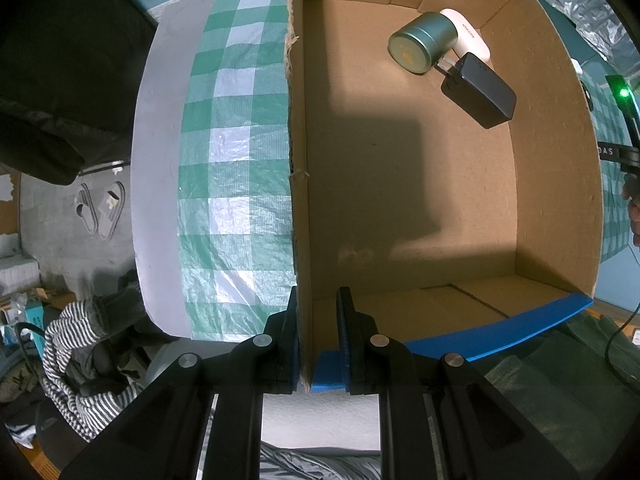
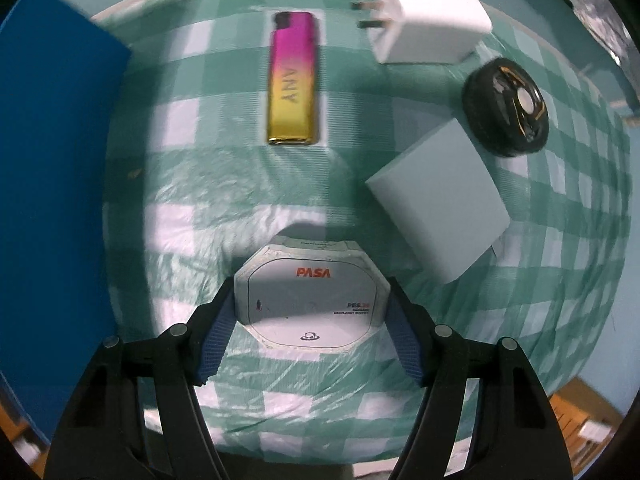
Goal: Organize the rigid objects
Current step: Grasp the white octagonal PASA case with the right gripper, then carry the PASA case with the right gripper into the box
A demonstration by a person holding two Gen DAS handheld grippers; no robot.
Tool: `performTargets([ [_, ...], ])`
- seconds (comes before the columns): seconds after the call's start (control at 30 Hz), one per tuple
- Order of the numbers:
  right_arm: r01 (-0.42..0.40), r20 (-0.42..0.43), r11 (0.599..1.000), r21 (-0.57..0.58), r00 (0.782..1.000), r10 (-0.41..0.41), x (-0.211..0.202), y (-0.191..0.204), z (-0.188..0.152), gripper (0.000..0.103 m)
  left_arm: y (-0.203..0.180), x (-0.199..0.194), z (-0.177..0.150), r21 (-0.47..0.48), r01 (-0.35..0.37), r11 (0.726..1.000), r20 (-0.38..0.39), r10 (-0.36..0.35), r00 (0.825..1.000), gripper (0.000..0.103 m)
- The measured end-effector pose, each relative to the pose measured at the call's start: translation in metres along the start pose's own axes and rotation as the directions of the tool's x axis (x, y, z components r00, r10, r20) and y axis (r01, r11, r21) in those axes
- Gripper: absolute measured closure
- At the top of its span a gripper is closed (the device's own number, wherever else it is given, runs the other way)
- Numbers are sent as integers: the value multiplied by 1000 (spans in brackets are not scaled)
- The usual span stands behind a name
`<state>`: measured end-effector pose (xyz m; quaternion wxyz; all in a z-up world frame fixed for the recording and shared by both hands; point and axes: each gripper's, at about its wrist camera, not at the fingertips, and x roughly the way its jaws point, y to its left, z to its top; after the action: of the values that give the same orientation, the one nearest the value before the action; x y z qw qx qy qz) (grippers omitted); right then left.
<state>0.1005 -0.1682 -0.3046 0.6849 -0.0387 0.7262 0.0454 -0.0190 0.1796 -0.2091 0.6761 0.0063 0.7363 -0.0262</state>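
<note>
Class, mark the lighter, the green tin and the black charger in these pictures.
lighter point(image 2: 294, 80): right wrist view, middle of its pink-to-gold body.
green tin point(image 1: 422, 42): left wrist view, its side wall, inside the cardboard box.
black charger point(image 1: 480, 90): left wrist view, its top face.

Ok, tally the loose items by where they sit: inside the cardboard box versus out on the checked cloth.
In the cardboard box: 3 (green round tin, white rounded case, black plug adapter).
On the checked cloth: 5 (pink-to-gold lighter, white plug charger, black round disc, pale blue block, white octagonal PASA case).
Total: 8.
</note>
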Motion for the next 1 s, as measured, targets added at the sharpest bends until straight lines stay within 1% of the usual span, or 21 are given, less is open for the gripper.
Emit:
performTargets([
  [0.2, 0, 38, 997, -74, 999, 3, -16, 14, -11, 32, 0, 1, 0, 3, -1, 1000, -1, 1, 1000, 88],
  [0.3, 1, 48, 994, -109, 999, 4, -28, 13, -12, 32, 0, 1, 1, 4, -2, 1000, 0, 2, 1000, 88],
  [0.33, 2, 49, 993, -120, 999, 4, -33, 10, -18, 32, -1, 1, 1, 4, -3, 1000, 1, 3, 1000, 88],
  [0.47, -1, 62, 988, -153, 998, 10, -49, 16, -23, 32, -2, 0, 2, 6, -3, 1000, 5, 3, 1000, 88],
  [0.6, 7, 80, 982, -191, 997, 8, -64, 18, -25, 32, -4, -1, 2, 9, -4, 1000, 6, 4, 1000, 88],
  [0.67, 7, 88, 979, -204, 996, 11, -69, 18, -20, 32, -5, -2, 3, 9, -5, 1000, 6, 5, 1000, 88],
  [0.8, 2, 108, 971, -240, 994, 25, -90, 22, -19, 32, -5, -2, 3, 9, -5, 1000, 7, 5, 1000, 88],
  [0.83, 1, 115, 968, -250, 993, 29, -99, 25, -24, 32, -5, -2, 3, 8, -5, 1000, 7, 5, 1000, 88],
  [1.0, -6, 141, 957, -290, 989, 49, -124, 34, -17, 32, -5, -2, 3, 7, -4, 1000, 6, 4, 1000, 88],
])
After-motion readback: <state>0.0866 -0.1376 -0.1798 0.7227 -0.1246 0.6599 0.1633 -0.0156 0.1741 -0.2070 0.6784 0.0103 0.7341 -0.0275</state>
